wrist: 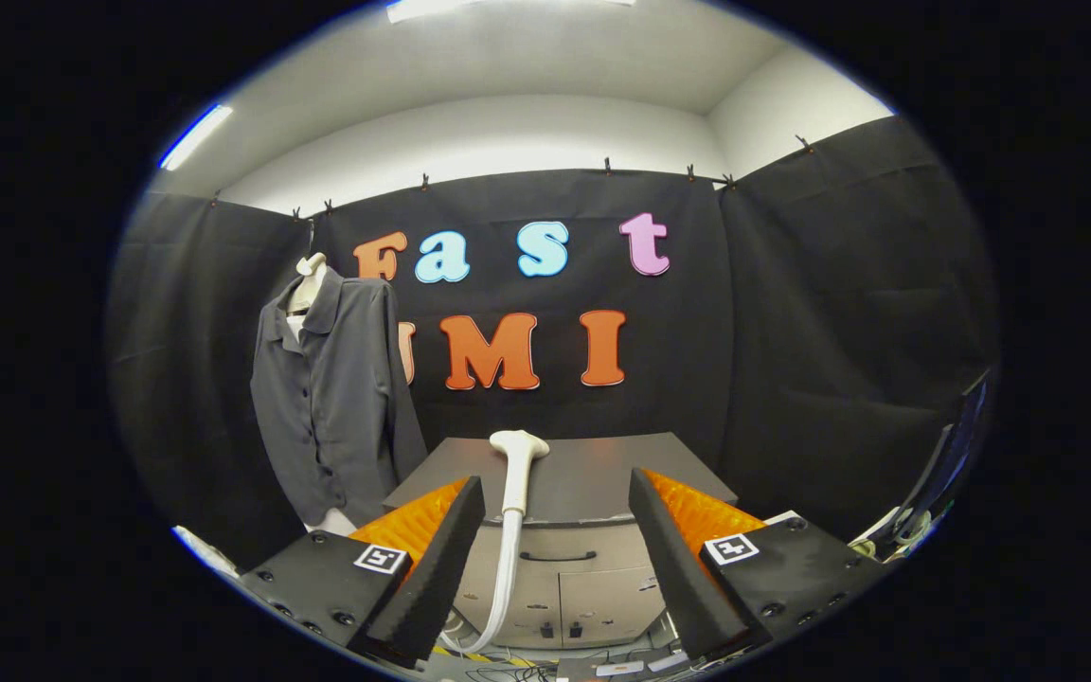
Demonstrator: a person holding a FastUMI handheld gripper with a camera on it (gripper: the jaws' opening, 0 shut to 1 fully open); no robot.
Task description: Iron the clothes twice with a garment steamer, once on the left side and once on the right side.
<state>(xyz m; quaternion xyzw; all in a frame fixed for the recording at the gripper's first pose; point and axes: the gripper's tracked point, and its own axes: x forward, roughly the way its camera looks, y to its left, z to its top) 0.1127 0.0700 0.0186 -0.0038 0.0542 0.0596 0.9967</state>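
The step in hand looks to be picking up the steamer, so come straight in and close on its upright handle. The shirt [332,398] hangs on a mannequin left of the cabinet [564,474]. The steamer [515,474] stands at the cabinet's front edge, beyond the gripper [557,502], whose fingers are spread wide and empty, slightly left of centre.

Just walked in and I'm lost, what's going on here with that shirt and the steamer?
A person's handheld gripper is open, holding nothing. The steamer head stands between and beyond its fingers, against the front of a grey cabinet, hose trailing down. The dark shirt hangs on a mannequin beside the cabinet, untouched. Steaming hasn't started.
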